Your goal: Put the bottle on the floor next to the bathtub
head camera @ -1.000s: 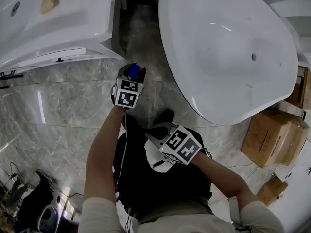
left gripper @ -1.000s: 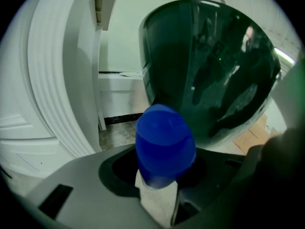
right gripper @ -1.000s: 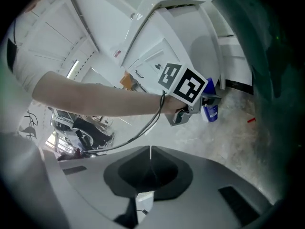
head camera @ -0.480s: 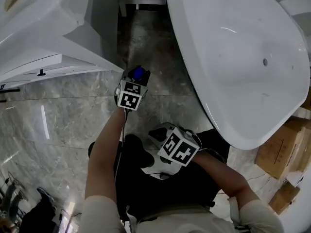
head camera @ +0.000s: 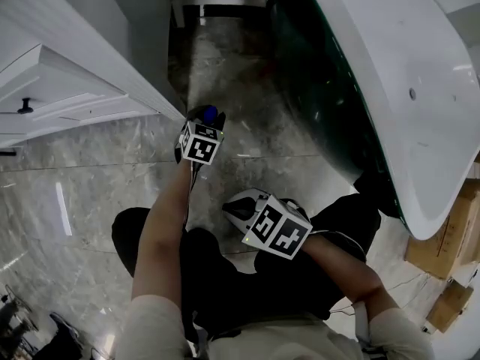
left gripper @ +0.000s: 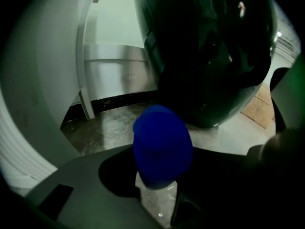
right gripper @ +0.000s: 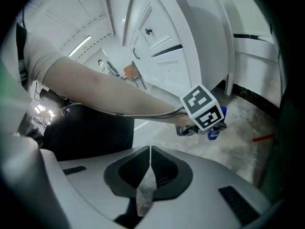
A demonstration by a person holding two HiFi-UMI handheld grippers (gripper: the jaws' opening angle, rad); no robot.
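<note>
At the left you have one white cabinet with one small dark knob on its door. Its lower corner comes close to your left claw. In front of the cabinet the marble floor is wide and gives room.

Your left claw is clenched on the one bottle. Its blue cap stands out between the two jaws in the left claw's own view. The bottle hangs over the strip of floor between the cabinet and the bathtub. Whether its bottom touches the floor I cannot tell. This strip is narrow, and at its far end a dark skirting line closes it.

Your right claw is lower in the head view, above your dark trousers, well apart from the bottle. Its two jaws are pressed together and nothing is between them.

At the right is the one bathtub, dark outside and white inside. Its curved rim leans over the floor, so the room beside its wall is tight. Behind the rim, at the right edge, stand two cardboard boxes.
</note>
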